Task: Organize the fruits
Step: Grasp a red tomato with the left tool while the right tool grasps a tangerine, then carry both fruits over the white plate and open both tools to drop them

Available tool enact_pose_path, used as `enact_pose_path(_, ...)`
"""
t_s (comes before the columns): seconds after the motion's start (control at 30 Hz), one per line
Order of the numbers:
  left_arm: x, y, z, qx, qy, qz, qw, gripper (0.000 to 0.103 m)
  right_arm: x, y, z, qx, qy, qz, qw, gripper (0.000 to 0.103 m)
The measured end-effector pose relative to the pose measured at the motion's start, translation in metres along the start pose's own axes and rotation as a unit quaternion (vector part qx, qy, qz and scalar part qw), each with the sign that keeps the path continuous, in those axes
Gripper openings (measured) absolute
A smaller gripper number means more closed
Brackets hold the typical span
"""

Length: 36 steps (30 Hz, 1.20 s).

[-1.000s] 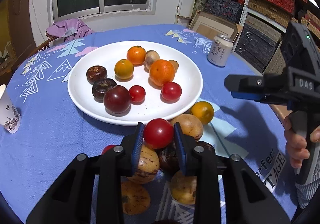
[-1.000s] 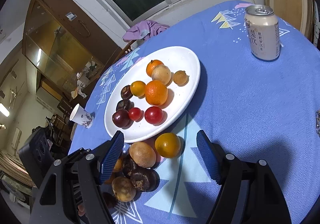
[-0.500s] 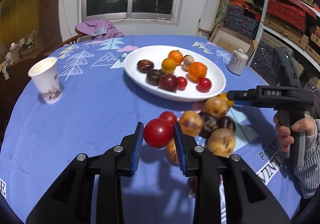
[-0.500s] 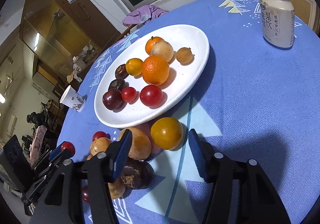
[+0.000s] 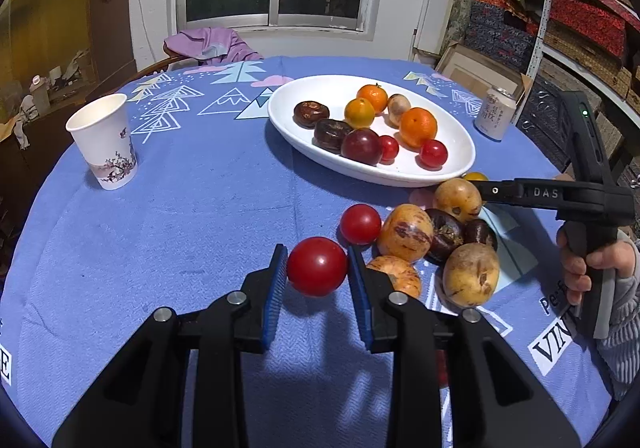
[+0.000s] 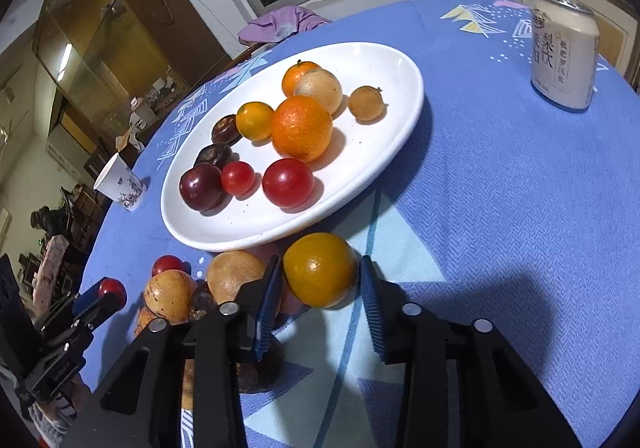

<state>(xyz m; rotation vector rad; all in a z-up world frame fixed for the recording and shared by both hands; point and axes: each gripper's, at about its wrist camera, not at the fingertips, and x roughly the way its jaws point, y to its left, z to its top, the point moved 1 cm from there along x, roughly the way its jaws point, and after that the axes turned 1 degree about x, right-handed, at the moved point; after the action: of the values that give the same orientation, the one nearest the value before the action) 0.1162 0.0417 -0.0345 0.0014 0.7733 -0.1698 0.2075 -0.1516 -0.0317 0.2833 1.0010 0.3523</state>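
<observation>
Tomato (image 5: 317, 266) between left hand-held gripper (image 5: 318, 280) pads

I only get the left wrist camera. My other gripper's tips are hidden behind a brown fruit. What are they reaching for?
Observer: The right gripper has a round yellow-orange citrus fruit between its jaws, which are closing. The fruit sits on the blue tablecloth just beside the white oval plate.
Operator: Is anything hiding behind the big orange on the plate?
Observer: Yes, a small round tan fruit lies on the plate on the side nearer the drink can, touching no other fruit.
</observation>
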Motion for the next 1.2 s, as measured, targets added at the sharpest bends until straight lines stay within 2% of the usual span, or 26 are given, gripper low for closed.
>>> enact_pose_path(0.2, 0.011, 0.007, -0.002, -0.006, 0.004, 0.033, 0.9994, 0.030, -0.006, 0.010, -0.004, -0.034, -0.015, -0.030, 0.999, 0.038)
enact_pose_path(0.47, 0.009, 0.012, 0.000, -0.009, -0.013, 0.059, 0.9981, 0.030, -0.045, 0.022, -0.012, -0.067, -0.083, -0.067, 0.992, 0.038)
enact_pose_path(0.63, 0.001, 0.005, 0.002, 0.003, -0.032, 0.066, 0.9973, 0.030, -0.064, 0.031, -0.033, -0.088, -0.107, -0.073, 0.988, 0.038)
enact_pose_path(0.9, -0.010, -0.012, 0.002, 0.025, -0.057, 0.081, 0.9948, 0.030, -0.073, 0.060, -0.070, -0.146, -0.120, -0.079, 0.979, 0.038)
enact_pose_path(1.07, -0.021, -0.025, 0.009, 0.037, -0.075, 0.080, 0.9933, 0.030, -0.091, 0.067, -0.069, -0.144, -0.146, -0.066, 0.977, 0.038)
enact_pose_path(1.2, -0.027, -0.038, 0.029, 0.053, -0.093, 0.089, 0.9903, 0.030, -0.107, 0.066, -0.048, -0.129, -0.163, -0.049, 0.977, 0.038)
